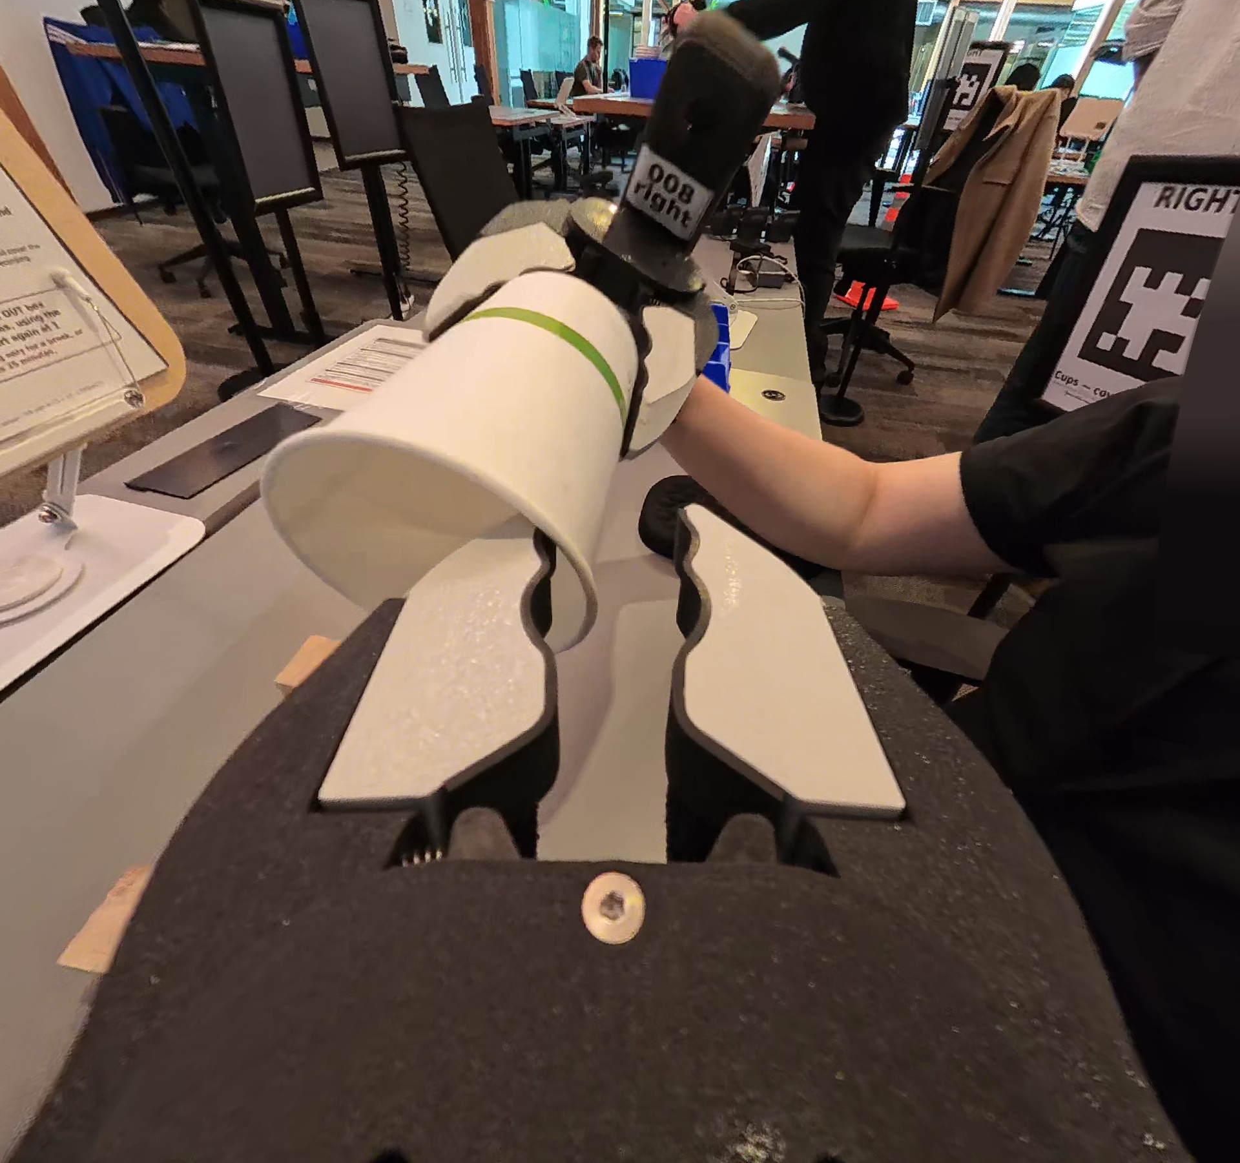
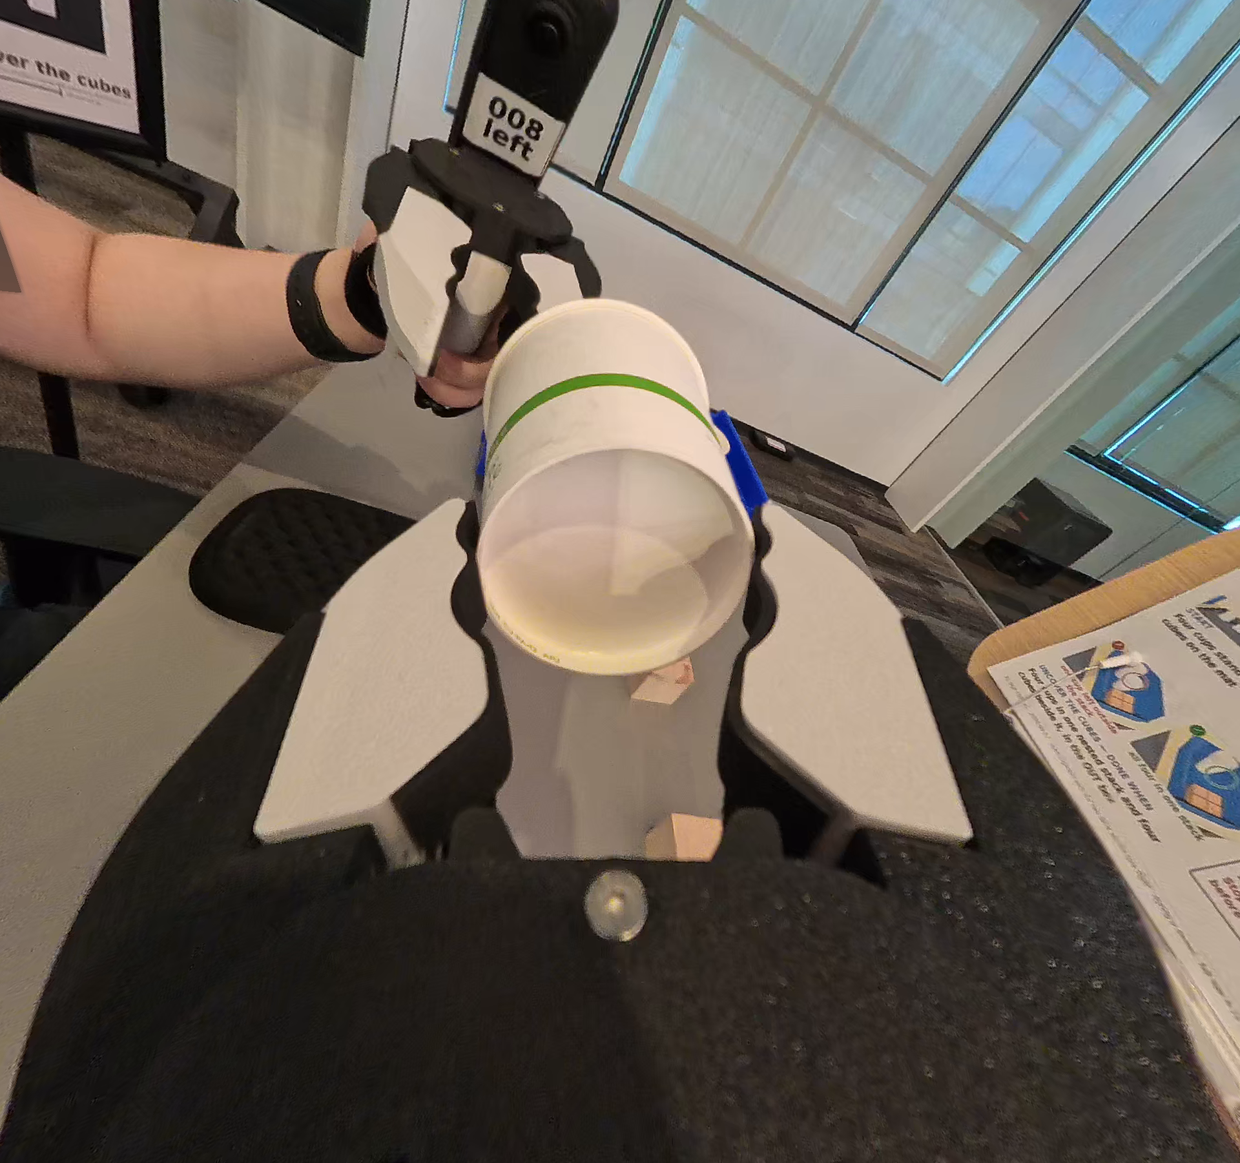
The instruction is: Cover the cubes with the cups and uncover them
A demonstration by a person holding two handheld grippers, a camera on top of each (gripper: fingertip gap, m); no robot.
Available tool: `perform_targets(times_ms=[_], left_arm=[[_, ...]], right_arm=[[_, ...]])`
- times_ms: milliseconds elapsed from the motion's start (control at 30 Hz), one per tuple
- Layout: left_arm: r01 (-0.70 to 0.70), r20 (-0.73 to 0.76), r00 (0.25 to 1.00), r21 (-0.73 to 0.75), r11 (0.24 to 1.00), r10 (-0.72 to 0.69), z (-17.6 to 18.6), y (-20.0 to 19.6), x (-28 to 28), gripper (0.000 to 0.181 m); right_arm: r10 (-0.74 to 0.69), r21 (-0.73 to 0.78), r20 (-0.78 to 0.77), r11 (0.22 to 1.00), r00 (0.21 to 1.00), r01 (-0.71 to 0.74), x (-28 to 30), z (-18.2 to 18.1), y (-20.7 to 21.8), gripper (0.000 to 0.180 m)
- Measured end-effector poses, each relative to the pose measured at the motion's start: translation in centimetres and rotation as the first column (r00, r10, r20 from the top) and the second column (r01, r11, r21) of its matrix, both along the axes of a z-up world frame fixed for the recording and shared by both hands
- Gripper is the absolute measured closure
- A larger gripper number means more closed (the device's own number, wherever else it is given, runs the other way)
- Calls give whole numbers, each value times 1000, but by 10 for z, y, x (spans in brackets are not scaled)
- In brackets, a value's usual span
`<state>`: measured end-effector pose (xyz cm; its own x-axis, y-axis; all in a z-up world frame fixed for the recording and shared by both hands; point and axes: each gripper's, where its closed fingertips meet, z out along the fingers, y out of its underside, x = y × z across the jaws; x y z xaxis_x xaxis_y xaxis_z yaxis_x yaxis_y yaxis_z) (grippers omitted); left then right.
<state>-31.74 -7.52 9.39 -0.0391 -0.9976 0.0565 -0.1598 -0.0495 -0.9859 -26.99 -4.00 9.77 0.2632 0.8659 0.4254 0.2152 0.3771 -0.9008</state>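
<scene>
Right wrist view shows the right gripper point(image 2: 614, 567) clamped on a white cup point(image 2: 604, 500), held tilted in the air above the table point(image 2: 100, 728). The left gripper point(image 2: 463, 326) hangs beside it, seemingly empty; whether parted or closed I cannot tell. Two bare wooden cubes point(image 2: 661, 684) point(image 2: 684, 839) lie below, so covering looks under way, none capped in view. Count: one cup, two cubes here; the left wrist view shows two wooden edges, perhaps cubes.
</scene>
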Motion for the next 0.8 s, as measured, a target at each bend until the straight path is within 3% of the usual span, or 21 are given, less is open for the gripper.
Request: perform_targets(times_ms=[233, 367, 433, 533, 667, 800], left_arm=[[-2, -22, 1000, -30, 1000, 1, -20, -1, -1, 139], [-61, -18, 998, -36, 997, 61, -31, 2, -20, 127], [-114, -9, 993, -41, 993, 114, -37, 6, -37, 130], [-134, 26, 990, -96, 986, 137, -45, 1, -59, 139], [-138, 13, 990, -115, 984, 140, -62, -9, -69, 145], [-129, -9, 992, -84, 988, 129, -71, -22, -70, 145]], right_arm=[[-92, 117, 113, 990, 989, 79, 3, 1, -4, 104], [-228, 188, 243, 965, 943, 185, 21, 1, 0, 104], [-273, 164, 345, 960, 898, 228, 37, -2, 6, 104], [-285, 63, 561, 951, 777, 304, 70, -15, 23, 104], [-234, -24, 829, 892, 507, 452, 119, -43, 53, 104], [-124, -75, 944, 822, 306, 564, 152, -77, 75, 104]])
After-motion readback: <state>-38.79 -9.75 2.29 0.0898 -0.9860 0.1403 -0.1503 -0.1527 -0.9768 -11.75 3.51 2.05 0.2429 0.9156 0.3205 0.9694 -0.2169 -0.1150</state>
